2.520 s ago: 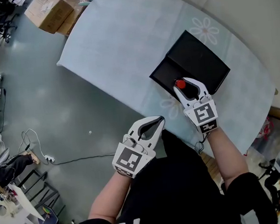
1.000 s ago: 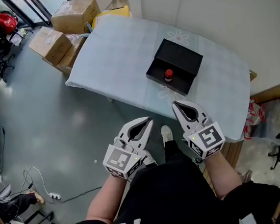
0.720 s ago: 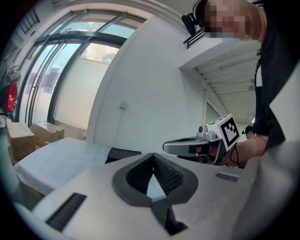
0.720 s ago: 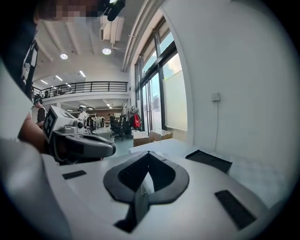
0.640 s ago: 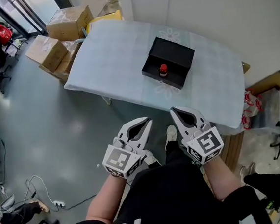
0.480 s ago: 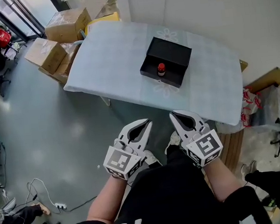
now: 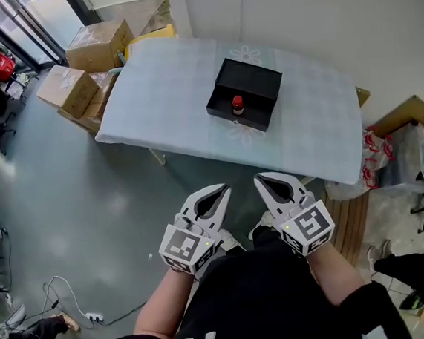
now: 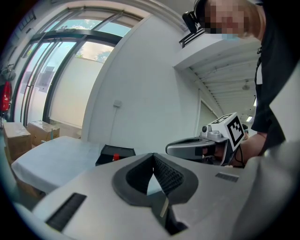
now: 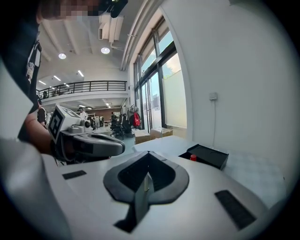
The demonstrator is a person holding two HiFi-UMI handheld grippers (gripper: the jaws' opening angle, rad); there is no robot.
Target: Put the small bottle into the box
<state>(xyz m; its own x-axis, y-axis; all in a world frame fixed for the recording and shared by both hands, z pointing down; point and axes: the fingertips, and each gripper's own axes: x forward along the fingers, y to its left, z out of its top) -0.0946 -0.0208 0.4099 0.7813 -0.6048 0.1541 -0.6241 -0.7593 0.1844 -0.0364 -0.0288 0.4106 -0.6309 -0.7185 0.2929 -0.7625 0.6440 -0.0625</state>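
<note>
On the counter (image 7: 167, 87) draped in pale blue cloth, the open black rectangular box (image 7: 254, 81) sits near the middle. The small bottle with a red cap (image 7: 238, 104) stands upright inside the box's open near part. Upright and ringed by the box walls, it looks settled and unlikely to tip, so the placing seems finished.

Both tools are held low against the person's torso, over the grey floor and well apart from the counter. The white left gripper (image 7: 222, 192) has its jaws pressed together with nothing between them. The white right gripper (image 7: 264, 179) is likewise closed and empty. Side by side and pointing toward the counter, they read as a resting pose, since nothing remains to carry. Brown cardboard cartons (image 7: 96, 46) stand on the floor beside the counter's far left corner, clear of the work.
</note>
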